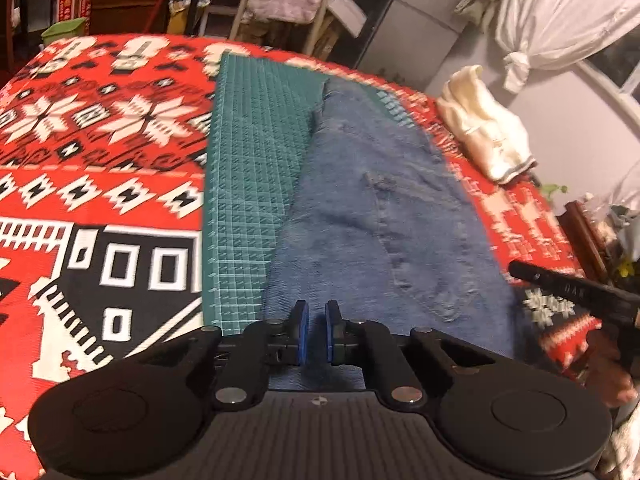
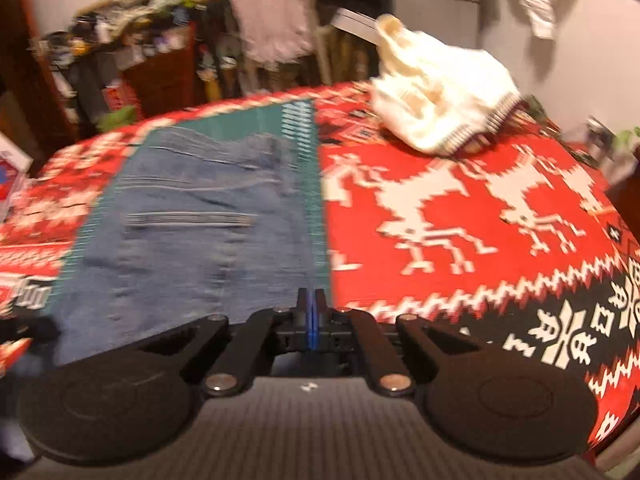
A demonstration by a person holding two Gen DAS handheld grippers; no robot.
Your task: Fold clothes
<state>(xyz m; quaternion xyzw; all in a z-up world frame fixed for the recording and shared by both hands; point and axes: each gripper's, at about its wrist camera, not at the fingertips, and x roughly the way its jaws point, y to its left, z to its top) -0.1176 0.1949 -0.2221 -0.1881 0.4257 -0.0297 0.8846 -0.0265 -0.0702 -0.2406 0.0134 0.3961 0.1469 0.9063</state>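
Blue denim jeans [image 1: 384,216] lie flat over a green grid cutting mat [image 1: 256,168] on a red patterned blanket [image 1: 100,128]. My left gripper [image 1: 315,330] hovers over the jeans' near end, blue pads a narrow gap apart and nothing clearly pinched. In the right wrist view the jeans [image 2: 184,232] show a back pocket seam. My right gripper [image 2: 311,316] sits at their near right edge by the mat's border [image 2: 316,200], pads pressed together with no cloth visible between them. The right gripper's black body [image 1: 568,288] and a hand [image 1: 616,380] show at the right.
A crumpled cream garment [image 2: 436,96] lies on the blanket's far right corner. Behind the bed stand cluttered shelves [image 2: 152,52], a draped pinkish-grey cloth [image 2: 272,12] and a grey cabinet [image 1: 404,28]. White curtains [image 1: 560,12] hang at the right.
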